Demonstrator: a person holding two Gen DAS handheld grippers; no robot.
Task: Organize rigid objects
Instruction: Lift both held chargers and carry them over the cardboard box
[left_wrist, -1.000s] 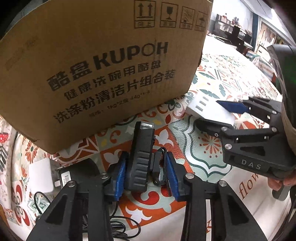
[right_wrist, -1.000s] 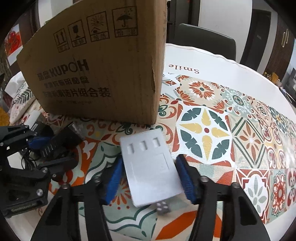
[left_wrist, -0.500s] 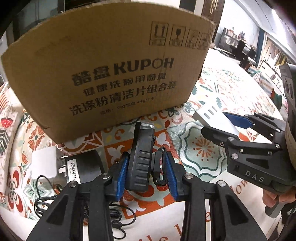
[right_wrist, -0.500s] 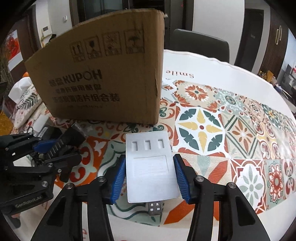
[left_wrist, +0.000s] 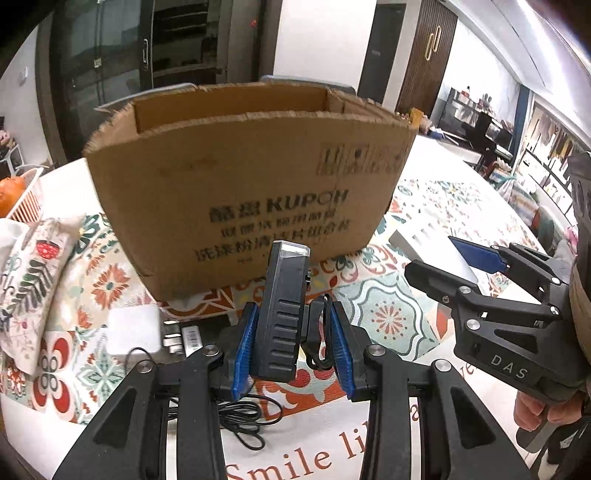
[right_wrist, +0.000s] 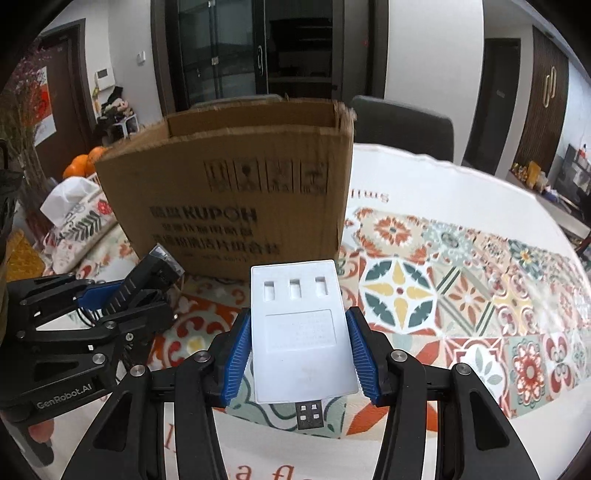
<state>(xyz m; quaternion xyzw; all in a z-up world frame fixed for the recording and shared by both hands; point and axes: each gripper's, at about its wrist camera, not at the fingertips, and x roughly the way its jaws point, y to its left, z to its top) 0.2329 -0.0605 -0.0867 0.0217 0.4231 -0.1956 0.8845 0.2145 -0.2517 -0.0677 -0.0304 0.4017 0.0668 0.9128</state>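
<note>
While the open-topped cardboard box (left_wrist: 251, 192) stands on the patterned table (right_wrist: 461, 266) with its printed side facing both cameras, only the bare inner face of its far wall shows over the rim, so whether anything lies inside cannot be told. The left hand-held gripper (left_wrist: 291, 343) is closed on a black ribbed device (left_wrist: 282, 314), held upright between the blue pads with a black loop pressed against the right pad; it sits in front of the box, above the table. The right hand-held gripper (right_wrist: 297, 354) is closed on a flat white USB hub (right_wrist: 299, 325), its three slots pointing toward the box and its USB plug sticking out toward the camera; it is held near the box's right corner. On the table to the left of the left hand-held gripper lies a white charger block (left_wrist: 135, 328) with a thin black cable (left_wrist: 240, 417) trailing beside it. Further left a white basket (left_wrist: 26, 199) holds an orange fruit (left_wrist: 9, 192). A floral tissue box (right_wrist: 79, 218) has a white tissue sticking out of it.
</note>
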